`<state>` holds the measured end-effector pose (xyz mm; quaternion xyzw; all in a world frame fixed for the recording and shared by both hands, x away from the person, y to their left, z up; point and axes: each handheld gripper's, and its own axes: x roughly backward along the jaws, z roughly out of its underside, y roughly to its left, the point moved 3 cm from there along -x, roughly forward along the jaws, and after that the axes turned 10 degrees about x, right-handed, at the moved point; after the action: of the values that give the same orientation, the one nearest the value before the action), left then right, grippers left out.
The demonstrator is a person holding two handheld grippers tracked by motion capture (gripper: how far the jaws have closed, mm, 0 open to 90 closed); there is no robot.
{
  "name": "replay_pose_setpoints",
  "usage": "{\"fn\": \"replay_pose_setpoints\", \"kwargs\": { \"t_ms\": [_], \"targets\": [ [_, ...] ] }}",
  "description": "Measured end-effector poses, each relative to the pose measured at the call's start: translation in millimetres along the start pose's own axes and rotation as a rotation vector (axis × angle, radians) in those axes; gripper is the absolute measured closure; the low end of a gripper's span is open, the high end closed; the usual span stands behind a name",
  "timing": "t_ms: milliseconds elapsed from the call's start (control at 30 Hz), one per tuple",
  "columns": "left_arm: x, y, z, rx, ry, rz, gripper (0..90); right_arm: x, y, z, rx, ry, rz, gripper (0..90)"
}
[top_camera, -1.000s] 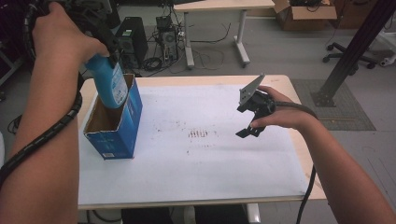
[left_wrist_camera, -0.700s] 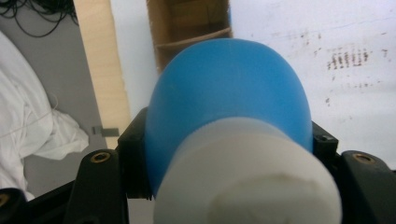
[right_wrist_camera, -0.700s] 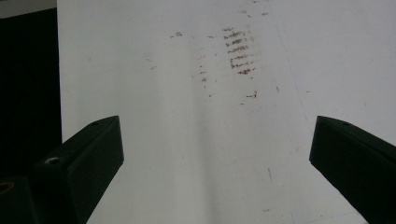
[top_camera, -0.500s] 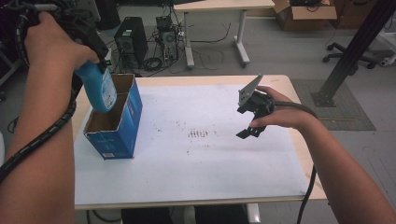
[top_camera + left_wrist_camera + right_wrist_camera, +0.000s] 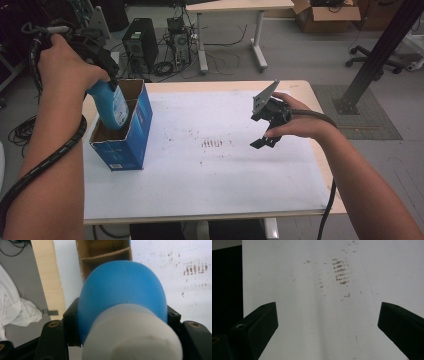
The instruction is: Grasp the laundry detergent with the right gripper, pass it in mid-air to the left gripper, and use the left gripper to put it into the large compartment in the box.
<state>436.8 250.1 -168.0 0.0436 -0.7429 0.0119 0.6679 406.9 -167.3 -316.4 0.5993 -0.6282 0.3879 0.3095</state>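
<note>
A blue bottle (image 5: pixel 113 106) with a white cap (image 5: pixel 130 335) hangs tilted over a blue cardboard box (image 5: pixel 131 142) at the table's left side. My left gripper (image 5: pixel 104 82) is shut on the bottle's neck, one jaw on each side. The bottle's base dips into the box's near compartment. In the left gripper view a cardboard divider (image 5: pixel 106 255) shows inside the box beyond the bottle. My right gripper (image 5: pixel 260 130) hovers over the right half of the table, open wide, with nothing between its jaws (image 5: pixel 327 322).
The white table top (image 5: pixel 200 190) carries a patch of brown marks (image 5: pixel 215 143) near its middle. Behind the table are a computer tower (image 5: pixel 138 42), cables and another desk. A black post base (image 5: pixel 356 102) stands to the right. White cloth (image 5: pixel 15 307) lies off the table's left edge.
My left hand has come down with the bottle, bringing its base lower into the box. The right gripper has stayed in place, open.
</note>
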Motion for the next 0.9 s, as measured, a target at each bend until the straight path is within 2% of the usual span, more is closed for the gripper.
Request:
{"fn": "replay_pose_setpoints", "kwargs": {
  "t_ms": [633,900],
  "targets": [
    [-62.8,6.2,4.2,0.007,0.040,0.002,37.8,-5.8,0.7,2.9,-0.011,0.002,-0.010,2.7],
    [-83.4,8.2,7.0,0.009,0.048,0.000,37.8,-10.3,1.5,3.5,-0.012,0.003,-0.018,2.7]
  ]
}}
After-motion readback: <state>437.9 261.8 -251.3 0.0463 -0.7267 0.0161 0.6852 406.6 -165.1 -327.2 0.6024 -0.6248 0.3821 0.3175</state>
